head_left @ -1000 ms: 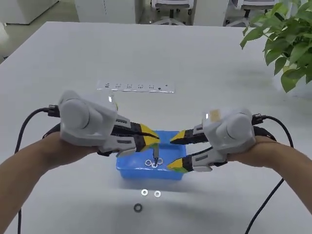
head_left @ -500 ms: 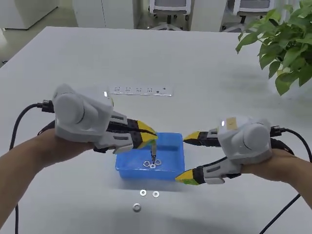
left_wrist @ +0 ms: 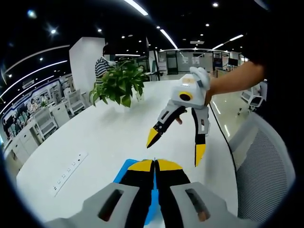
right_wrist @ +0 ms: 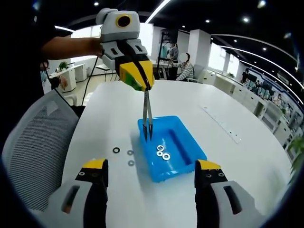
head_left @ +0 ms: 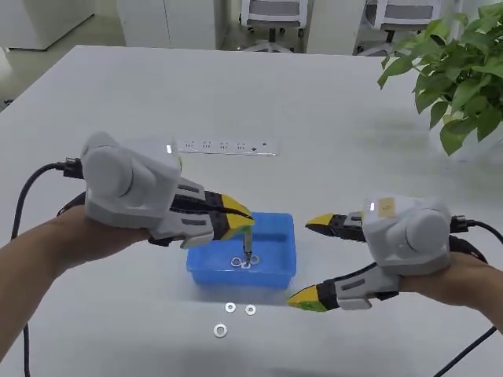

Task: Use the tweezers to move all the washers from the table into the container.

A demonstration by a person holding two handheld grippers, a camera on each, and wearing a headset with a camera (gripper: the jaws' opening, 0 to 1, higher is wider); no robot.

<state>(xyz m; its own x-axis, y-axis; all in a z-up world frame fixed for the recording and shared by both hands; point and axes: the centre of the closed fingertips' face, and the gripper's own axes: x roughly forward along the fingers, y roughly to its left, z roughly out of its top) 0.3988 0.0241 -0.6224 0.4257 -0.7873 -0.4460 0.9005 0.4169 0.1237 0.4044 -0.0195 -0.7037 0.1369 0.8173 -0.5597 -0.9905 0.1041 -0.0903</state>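
My left gripper is shut on a pair of metal tweezers, which point down into the blue container; the right gripper view shows the same tweezers with nothing visible at the tips, over the container. A few washers lie inside the container. Three more washers lie on the table in front of it, also washers in the right gripper view. My right gripper stands wide open to the right of the container, holding nothing.
A white power strip lies beyond the container. A potted plant stands at the far right. Office chairs line the table's far edge. The white table is bare elsewhere.
My right gripper has drawn back to the right, away from the container, with its jaws spread wider. The left gripper and tweezers have stayed over the container.
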